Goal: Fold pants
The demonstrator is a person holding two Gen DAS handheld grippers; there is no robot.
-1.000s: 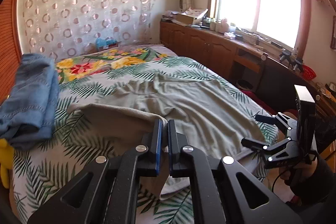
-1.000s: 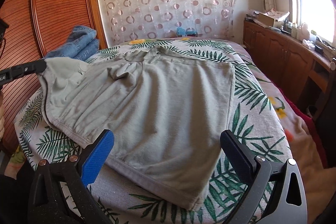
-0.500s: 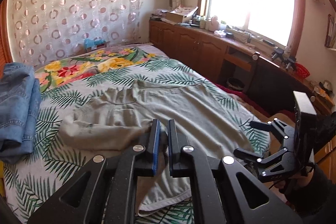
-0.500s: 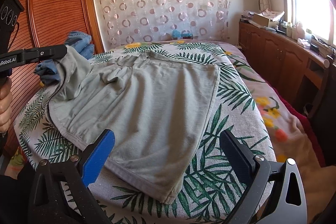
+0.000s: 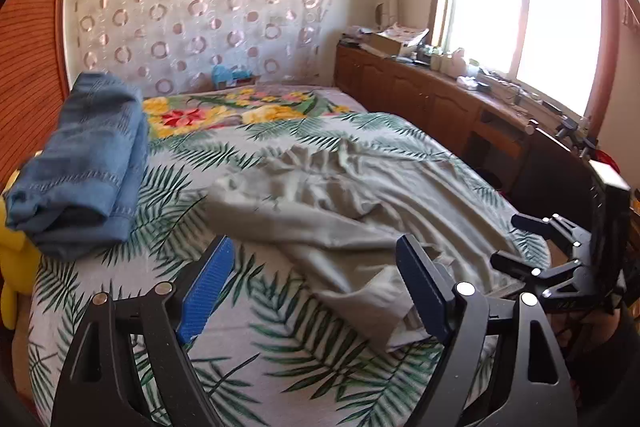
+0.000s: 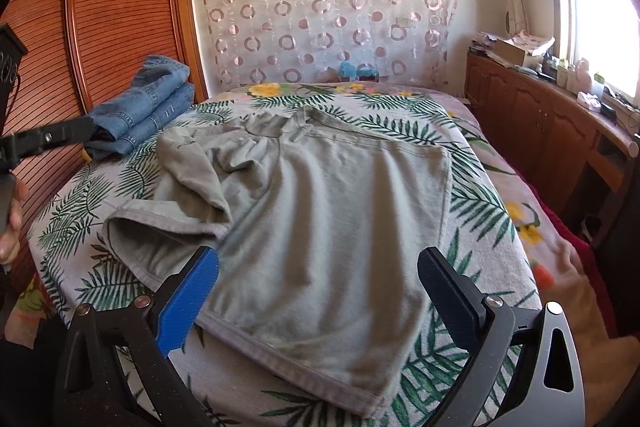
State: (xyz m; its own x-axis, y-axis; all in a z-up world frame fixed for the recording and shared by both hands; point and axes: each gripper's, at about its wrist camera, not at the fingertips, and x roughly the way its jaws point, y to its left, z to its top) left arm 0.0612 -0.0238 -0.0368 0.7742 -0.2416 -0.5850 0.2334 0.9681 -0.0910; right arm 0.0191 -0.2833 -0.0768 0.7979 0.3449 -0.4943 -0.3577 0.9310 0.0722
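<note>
Left gripper (image 5: 312,279) jaws just opened wide, empty; right gripper (image 6: 318,291) wide, empty. Grey pants (image 6: 320,203) half-folded near bed's (image 6: 492,211) front edge. Next: regrip hem, fold again.

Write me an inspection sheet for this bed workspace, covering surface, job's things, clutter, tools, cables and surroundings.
Surface: bed under a palm-leaf cover.
Job's things: grey pants lie on it, one side flopped over in a loose, rumpled fold.
Clutter: folded jeans by the wardrobe side; yellow toy at the edge.
Tools: left tool has just been opening, nothing between its pads; right tool open above the pants.
Cables: nothing seen.
Surroundings: wooden wardrobe, curtain, cluttered cabinet under a window.
</note>
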